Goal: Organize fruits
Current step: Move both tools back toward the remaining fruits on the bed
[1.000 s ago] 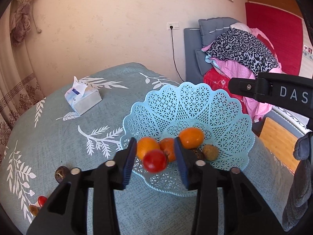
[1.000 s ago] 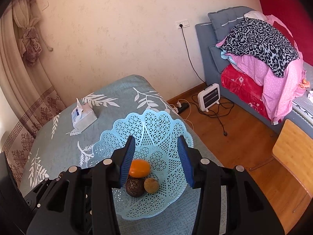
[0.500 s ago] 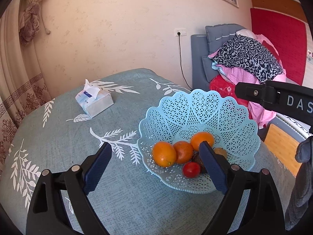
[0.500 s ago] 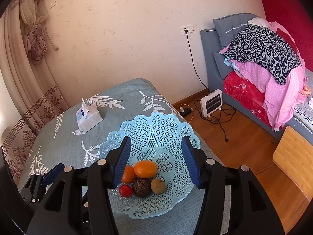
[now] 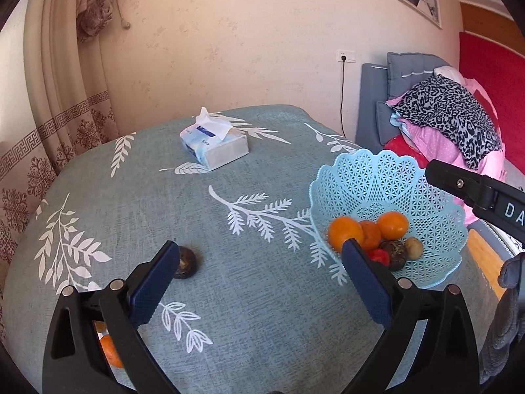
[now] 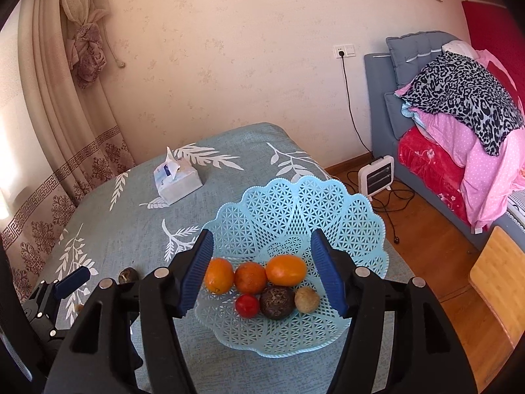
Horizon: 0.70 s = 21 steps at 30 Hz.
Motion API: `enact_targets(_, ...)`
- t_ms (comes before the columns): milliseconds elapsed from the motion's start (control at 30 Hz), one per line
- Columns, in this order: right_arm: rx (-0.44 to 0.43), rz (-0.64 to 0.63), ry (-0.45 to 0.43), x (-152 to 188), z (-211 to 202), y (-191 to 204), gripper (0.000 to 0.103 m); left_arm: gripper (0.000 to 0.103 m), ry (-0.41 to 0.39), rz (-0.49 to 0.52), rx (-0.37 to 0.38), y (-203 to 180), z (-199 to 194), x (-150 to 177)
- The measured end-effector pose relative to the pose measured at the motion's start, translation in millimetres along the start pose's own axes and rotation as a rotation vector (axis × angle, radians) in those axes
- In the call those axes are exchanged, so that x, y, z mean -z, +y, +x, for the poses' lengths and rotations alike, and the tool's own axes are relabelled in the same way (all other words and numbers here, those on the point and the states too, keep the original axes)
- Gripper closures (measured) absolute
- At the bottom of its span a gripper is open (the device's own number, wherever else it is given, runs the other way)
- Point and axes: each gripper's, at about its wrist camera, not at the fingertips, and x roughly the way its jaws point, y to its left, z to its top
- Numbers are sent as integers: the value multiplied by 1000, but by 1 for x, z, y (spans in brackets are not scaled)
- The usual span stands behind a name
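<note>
A person's left gripper is hovering with its fingers spread wide and empty above a desk draped in a teal cloth with white leaf sprigs, while the fruit sorting is standing partway done. The light-blue lattice basket is already holding six pieces: two oranges, a darker tangerine-like fruit between them, a small red tomato, a dark wrinkled passion fruit and a small tan fruit that is too small to name with confidence.

The right gripper is hanging over the basket with its blue-padded fingers parted and nothing between them, framing the pile without touching it.

Another dark round fruit is lying loose on the cloth, just beside the left gripper's left finger and well apart from the basket. At least one more orange piece is peeking out from under that gripper's frame at the near edge of the left wrist view. A tissue pack is sitting farther back on the desk, clear of the work.

The step in hand appears to be the turn toward the next stray. The likely next move is asking the left gripper to shift left and down so the dark fruit sits centred between its fingers, then to close gently, since the round fruit could roll on the soft cloth.
</note>
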Motion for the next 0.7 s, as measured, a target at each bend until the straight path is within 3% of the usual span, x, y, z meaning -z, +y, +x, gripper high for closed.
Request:
enact_targets(267,-70,-78,30,15,5,35,40,5,15,-78,-81,60,-21,19)
enact_targets(500,-131,-150,69,33,7,68,40,5,51,-204,-185,127,-31,43)
enact_targets(700,-169,-205,108,50,11,92,40,26,104,-319,-181,174,-30,61)
